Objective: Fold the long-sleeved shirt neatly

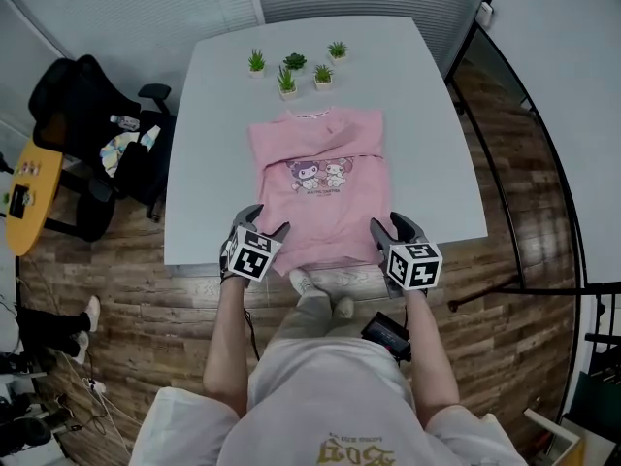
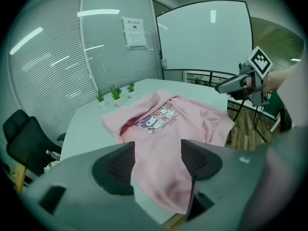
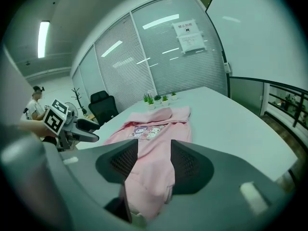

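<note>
- Right now the pink long-sleeved shirt (image 1: 320, 187) lies flat on the white desk (image 1: 213, 115), cartoon print up. Its sleeves are folded across the front and its hem drapes over the near edge.
- The left gripper (image 1: 267, 219) hovers at the hem's left corner. Its jaws stand wide apart, with pink cloth showing in the gap but not pinched.
- The right gripper (image 1: 390, 223) is at the hem's right corner, its jaws likewise parted and gripping nothing.
- Five small potted plants (image 1: 291, 71) stand beyond the collar, apart from the shirt.
</note>
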Tool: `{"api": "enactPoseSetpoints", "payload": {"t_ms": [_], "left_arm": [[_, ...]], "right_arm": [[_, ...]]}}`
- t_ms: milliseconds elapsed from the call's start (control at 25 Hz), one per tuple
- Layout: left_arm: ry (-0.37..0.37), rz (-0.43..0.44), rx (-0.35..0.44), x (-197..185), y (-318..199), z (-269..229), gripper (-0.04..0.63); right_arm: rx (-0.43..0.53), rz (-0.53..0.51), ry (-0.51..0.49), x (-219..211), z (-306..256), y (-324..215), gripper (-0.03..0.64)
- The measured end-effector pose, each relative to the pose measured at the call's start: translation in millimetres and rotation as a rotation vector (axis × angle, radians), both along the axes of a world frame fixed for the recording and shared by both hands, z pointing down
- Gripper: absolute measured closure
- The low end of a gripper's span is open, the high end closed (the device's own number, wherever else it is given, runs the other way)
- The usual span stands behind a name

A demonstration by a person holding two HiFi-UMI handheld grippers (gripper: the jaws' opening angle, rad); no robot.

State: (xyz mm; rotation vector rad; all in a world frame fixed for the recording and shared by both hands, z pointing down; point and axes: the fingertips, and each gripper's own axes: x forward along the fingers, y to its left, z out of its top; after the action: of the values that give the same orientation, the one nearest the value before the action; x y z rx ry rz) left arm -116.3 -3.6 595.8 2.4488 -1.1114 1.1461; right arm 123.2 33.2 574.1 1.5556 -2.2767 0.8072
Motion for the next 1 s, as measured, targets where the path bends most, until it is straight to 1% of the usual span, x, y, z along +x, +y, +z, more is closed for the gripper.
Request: {"api": "enactPoseSetpoints", "payload": {"t_ms": [120,200,280,360,440,640,760,880,1000], "left_arm": [[-0.007,0.015,-0.021,5,15,6,0.287],[-0.011,0.026,-0.035,6,24,10,0.290],[-0.011,0.035,-0.046,7,33,13,0.338],[-0.008,0.046,-0.078,8,43,16,0.347],[-0.004,0.067,-0.110,11,53,21,0.347],[-0.028,0.127,-0.212,12,81,35,0.347],[-0.030,0.168,-0.233,14,91,43,0.347],[-0.041,0.192,-0.274,16,101,48,0.347],[-0.047,0.217,-0.283,21,107,51,0.347]], "right_arm": [[-0.016,-0.082,0.037,-3,11,12,0.402],[-0.026,-0.119,0.055,-4,16,20,0.402],[-0.047,-0.148,0.047,-7,23,28,0.403],[-0.076,-0.179,0.024,-12,31,37,0.403],[-0.097,-0.206,0.022,-16,38,45,0.403],[-0.115,-0.261,0.050,-22,53,57,0.403],[-0.123,-0.290,0.069,-23,58,62,0.402],[-0.118,-0.299,0.079,-21,58,64,0.402],[-0.107,-0.318,0.083,-23,58,67,0.400]]}}
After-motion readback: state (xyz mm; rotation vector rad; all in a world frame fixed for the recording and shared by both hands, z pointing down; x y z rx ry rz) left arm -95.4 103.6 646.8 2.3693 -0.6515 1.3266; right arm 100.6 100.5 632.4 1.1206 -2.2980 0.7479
